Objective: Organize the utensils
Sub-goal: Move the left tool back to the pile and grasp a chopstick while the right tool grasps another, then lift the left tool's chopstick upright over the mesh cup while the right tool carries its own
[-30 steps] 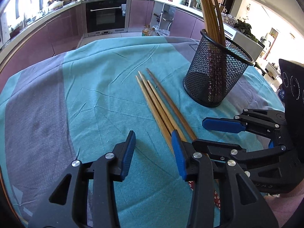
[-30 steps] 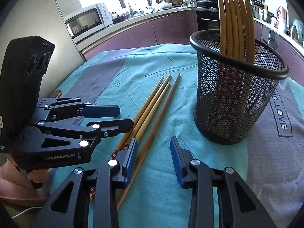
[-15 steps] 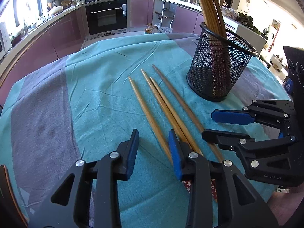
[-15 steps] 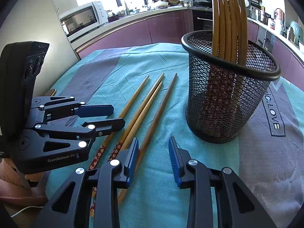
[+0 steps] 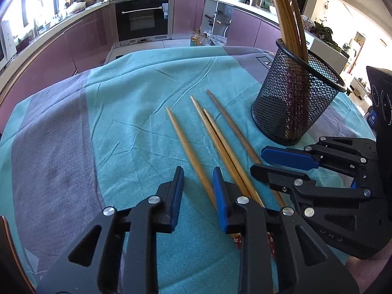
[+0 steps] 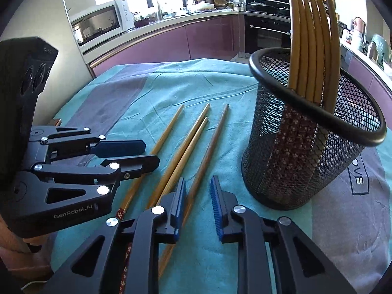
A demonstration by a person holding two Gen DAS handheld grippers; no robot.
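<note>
Four loose chopsticks lie side by side on the teal cloth over the worktop, tips pointing away from me. The leftmost one runs up between my left fingers; the dark rightmost one runs up between my right fingers. The middle pair lies just left of my right fingers, close to the stick I am after. Beyond and to the right of my right fingers stands the mesh holder, already carrying several chopsticks upright.

Both sets of fingers have just been closing. Each is narrow now but not yet pressing: I see a gap either side of each stick, so neither hand has hold of anything.

The risks, as I judge them: the sticks are thin and round, so a pinch that meets one off-centre could roll it sideways out of the pads, or into its neighbour. My right fingers might catch one of the middle pair along with the dark one. The two grippers sit near each other, so lifting together could knock them. A stick gripped near its end may droop and catch the holder's rim.

Both hands angle steeply down toward the cloth, side by side, near the decorated ends.
</note>
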